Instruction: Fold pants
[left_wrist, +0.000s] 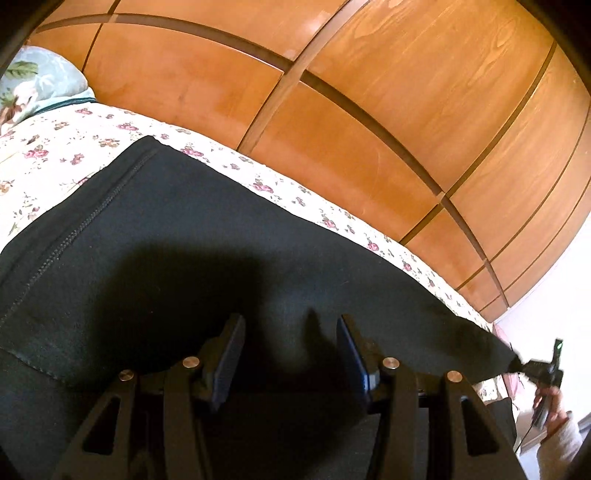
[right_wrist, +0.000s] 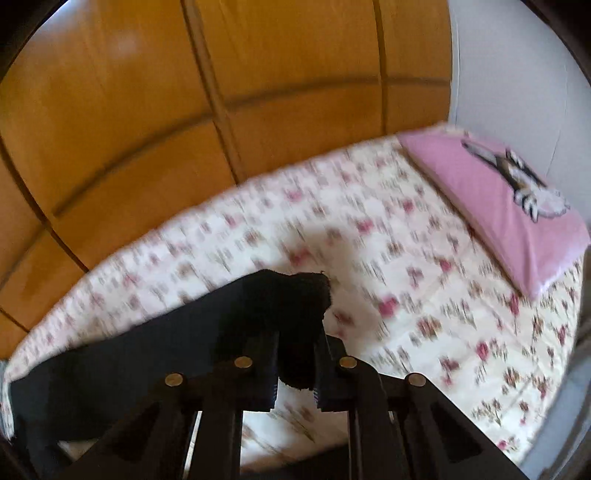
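Pants (right_wrist: 288, 317) hem pinched in right tool (right_wrist: 295, 369), lifted off bedspread (right_wrist: 406, 295)

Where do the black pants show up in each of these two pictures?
Left wrist view: the black fabric pants fill the lower half, spread flat on the floral bedspread.
Right wrist view: lower left, their end pinched in the right gripper.
Shared landmark: the orange-brown wooden wardrobe behind the bed.
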